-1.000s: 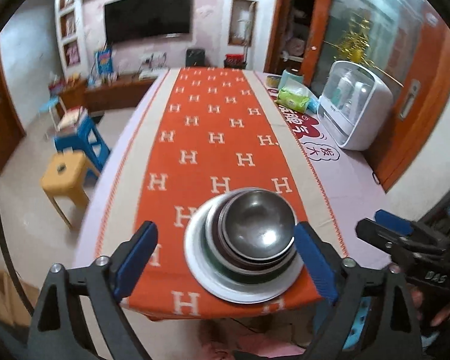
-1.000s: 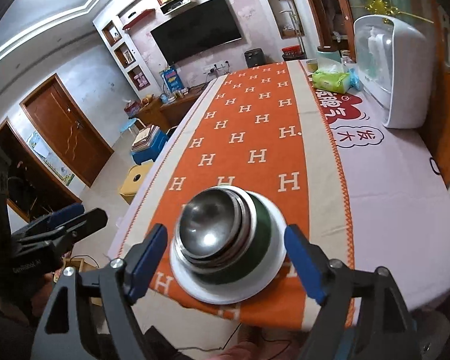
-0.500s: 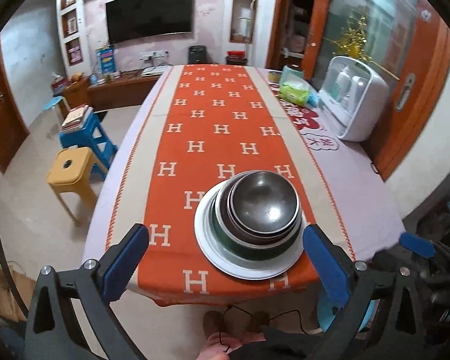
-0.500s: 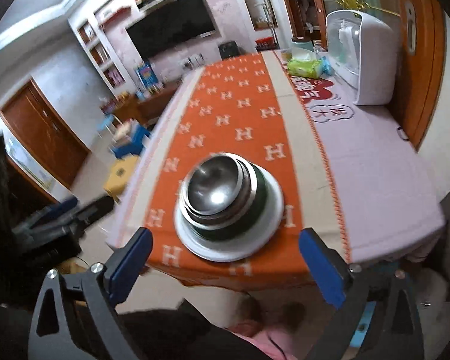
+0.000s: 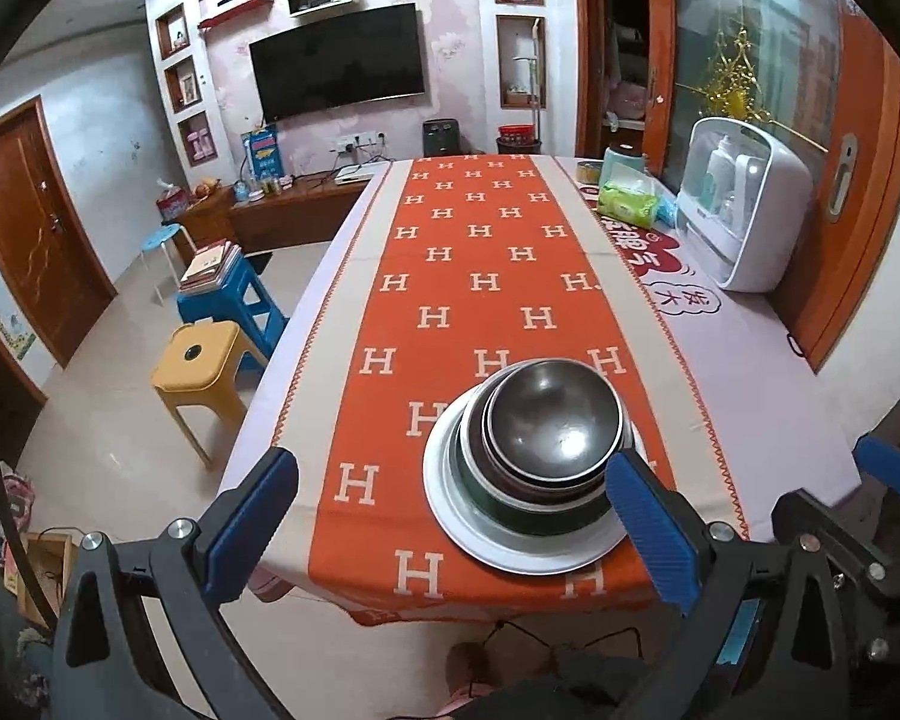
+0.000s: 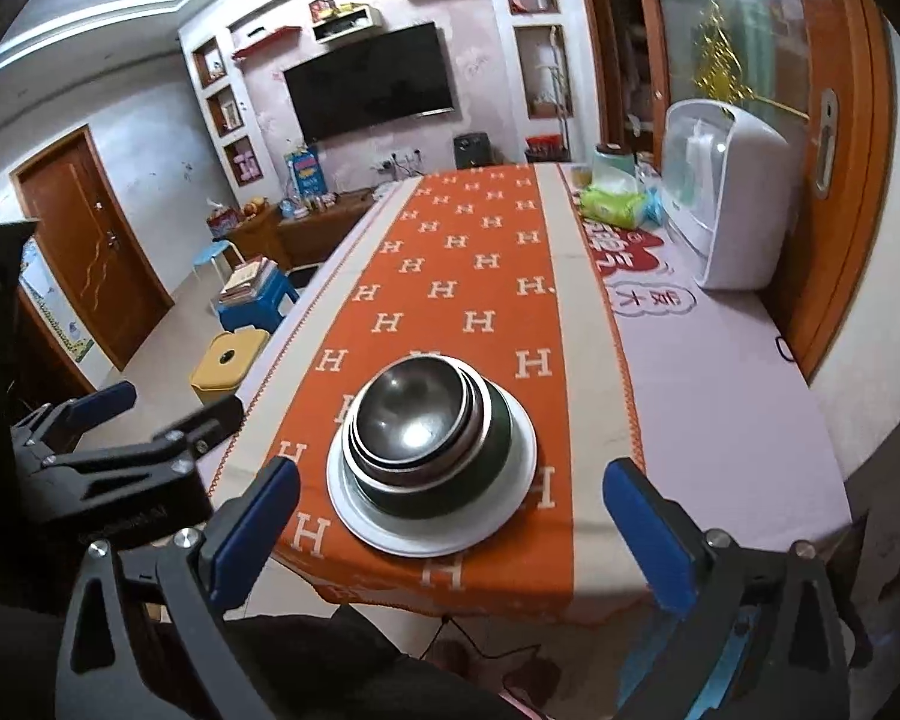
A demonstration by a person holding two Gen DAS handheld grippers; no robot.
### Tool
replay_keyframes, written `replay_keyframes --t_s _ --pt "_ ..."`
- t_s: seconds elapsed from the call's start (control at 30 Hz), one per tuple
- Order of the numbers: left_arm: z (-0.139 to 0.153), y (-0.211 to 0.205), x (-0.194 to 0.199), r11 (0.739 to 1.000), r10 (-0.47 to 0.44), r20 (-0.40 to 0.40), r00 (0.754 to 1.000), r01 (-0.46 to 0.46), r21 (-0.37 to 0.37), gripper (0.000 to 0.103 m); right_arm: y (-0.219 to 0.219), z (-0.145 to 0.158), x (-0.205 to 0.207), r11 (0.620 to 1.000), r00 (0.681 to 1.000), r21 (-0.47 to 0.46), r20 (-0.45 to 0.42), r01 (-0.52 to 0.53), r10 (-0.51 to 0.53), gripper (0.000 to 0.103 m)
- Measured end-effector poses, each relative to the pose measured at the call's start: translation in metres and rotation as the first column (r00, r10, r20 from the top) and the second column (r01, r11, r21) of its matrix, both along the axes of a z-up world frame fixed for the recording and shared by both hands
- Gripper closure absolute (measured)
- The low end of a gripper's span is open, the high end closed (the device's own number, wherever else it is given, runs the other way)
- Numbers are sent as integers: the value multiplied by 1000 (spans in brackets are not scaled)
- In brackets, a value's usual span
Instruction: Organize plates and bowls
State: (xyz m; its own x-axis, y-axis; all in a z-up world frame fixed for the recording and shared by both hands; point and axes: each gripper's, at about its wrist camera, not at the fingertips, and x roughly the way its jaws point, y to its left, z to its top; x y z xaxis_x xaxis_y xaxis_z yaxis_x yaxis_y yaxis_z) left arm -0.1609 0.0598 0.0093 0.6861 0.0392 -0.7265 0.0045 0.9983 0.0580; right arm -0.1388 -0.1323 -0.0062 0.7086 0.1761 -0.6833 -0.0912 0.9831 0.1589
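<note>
A long table with an orange cloth stretches away ahead of both sets of jaws. Far ahead and to the right of the jaws stands a white box with bottles inside. Near the table's close edge sits a white plate, with a green bowl on it and shiny metal bowls stacked inside that. The left gripper has its jaws wide apart, holding nothing; the stack sits just ahead, close to its right blue pad. The right gripper has jaws opening, now wide, with nothing between them; the stack sits ahead, in the middle.
</note>
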Motion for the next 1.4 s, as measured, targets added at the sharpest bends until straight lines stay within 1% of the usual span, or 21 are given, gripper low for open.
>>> replay_keyframes --t_s 0.13,0.33,0.57,0.77,1.4 --pt "-2 2 -1 1000 30 -5 1000 -30 8 1 -1 0 2 1000 1000 12 8 -11 11 1" --pt "-7 -2 -3 1000 18 -28 999 -17 10 1 0 -3 4 999 1000 19 -8 -27 27 1" --pt "-7 -4 -7 1000 1 -26 1000 -1 11 1 3 -4 1 999 999 29 -14 -34 35 1" --pt "-7 -2 -9 1000 -11 -29 1000 12 6 1 6 -6 0 999 999 37 -25 -23 24 1" --pt "-8 4 3 997 -74 -20 997 74 -14 1 12 -6 -4 999 999 10 -34 31 -31 1"
